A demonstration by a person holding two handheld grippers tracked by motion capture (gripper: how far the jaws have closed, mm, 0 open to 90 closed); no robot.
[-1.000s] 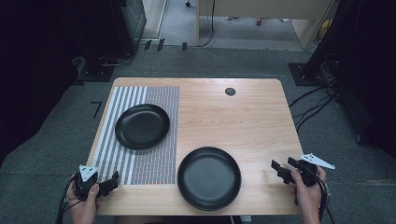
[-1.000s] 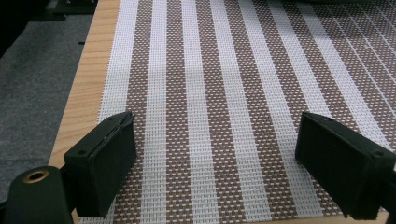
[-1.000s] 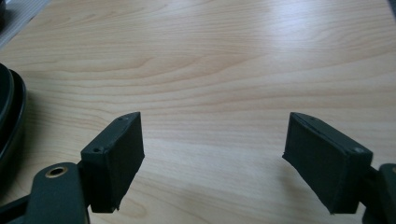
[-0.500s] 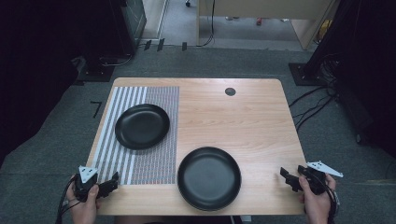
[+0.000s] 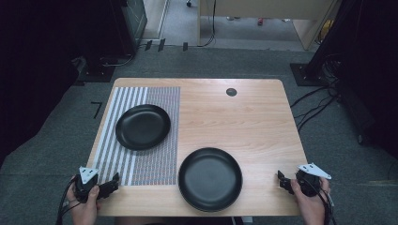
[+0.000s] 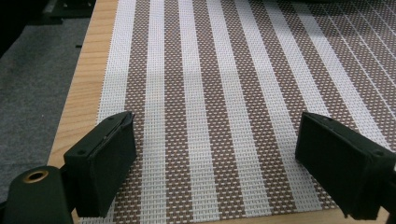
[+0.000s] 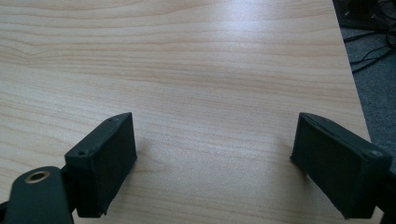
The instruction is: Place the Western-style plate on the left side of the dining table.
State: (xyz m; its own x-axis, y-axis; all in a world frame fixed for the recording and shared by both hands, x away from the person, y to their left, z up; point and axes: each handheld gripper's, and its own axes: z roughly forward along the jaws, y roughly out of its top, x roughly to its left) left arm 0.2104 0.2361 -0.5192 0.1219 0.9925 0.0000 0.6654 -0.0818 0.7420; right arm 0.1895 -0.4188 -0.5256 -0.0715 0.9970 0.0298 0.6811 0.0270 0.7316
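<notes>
The big plate (image 5: 210,179) lay left of the right gripper (image 5: 283,180), nearer it than the left gripper (image 5: 111,184); both gaped empty, the right's jaws having just widened.

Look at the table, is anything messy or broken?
Nothing stands out. One black plate sits flat on the striped mat, the bigger plate flat on the bare table. No spills or cracks show.

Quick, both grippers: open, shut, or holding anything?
Left gripper: open, empty, over the striped mat.
Right gripper: open, empty, jaws just opened further, over bare table.
</notes>
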